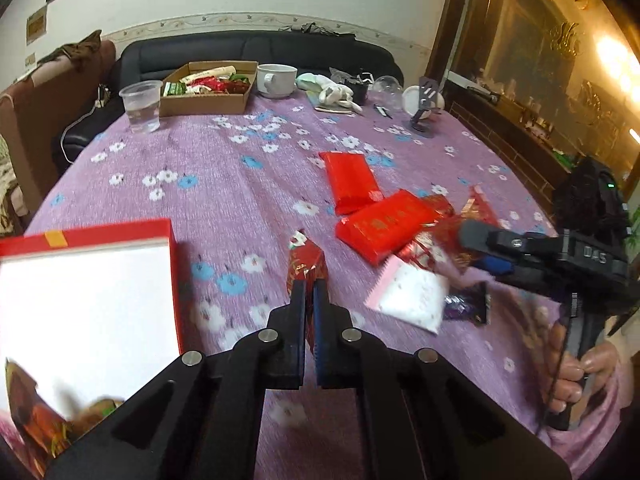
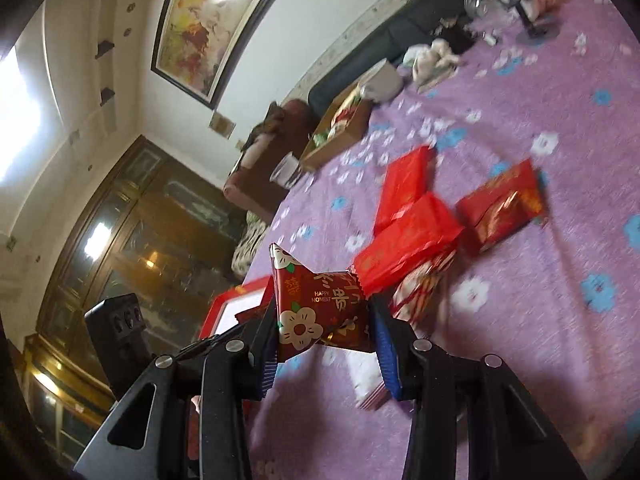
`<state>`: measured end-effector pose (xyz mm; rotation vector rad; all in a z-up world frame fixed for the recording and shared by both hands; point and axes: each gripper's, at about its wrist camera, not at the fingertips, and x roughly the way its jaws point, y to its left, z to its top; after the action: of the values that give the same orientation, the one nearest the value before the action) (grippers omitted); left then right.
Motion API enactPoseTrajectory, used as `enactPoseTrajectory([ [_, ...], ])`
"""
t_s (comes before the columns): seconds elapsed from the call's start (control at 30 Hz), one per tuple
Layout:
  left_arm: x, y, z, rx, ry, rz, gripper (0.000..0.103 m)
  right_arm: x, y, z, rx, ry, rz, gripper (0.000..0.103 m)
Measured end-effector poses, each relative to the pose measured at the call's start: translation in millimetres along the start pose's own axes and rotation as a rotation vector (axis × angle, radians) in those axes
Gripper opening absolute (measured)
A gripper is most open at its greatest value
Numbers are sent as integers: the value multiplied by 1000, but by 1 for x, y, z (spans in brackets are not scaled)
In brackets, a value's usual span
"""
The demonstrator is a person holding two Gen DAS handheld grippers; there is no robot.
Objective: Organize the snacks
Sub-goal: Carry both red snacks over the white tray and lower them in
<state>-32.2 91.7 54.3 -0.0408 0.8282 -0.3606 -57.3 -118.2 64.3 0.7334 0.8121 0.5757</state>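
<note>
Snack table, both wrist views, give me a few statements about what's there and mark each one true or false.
1. The left gripper is shut on a small red snack packet. True.
2. The right gripper is empty. False: its jaws are shut on a red flowered candy packet.
3. The clear plastic cup stands beside the cardboard box of snacks. True.
4. The white mug lies on its side. False: it stands upright.
5. The tablecloth is plain green. False: it is purple with white and blue flowers.
6. Two bright red flat packs lie on the cloth. True.
</note>
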Motion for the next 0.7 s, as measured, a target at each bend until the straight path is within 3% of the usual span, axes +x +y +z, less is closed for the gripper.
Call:
enactPoseTrajectory([
  [0.33,-49,3,-27,-36,-47,-79,1,23,34,-34,1,105,7,41],
  [0.7,-98,18,-56,-77,-88,-123,1,38,75,-76,46,153,101,42],
])
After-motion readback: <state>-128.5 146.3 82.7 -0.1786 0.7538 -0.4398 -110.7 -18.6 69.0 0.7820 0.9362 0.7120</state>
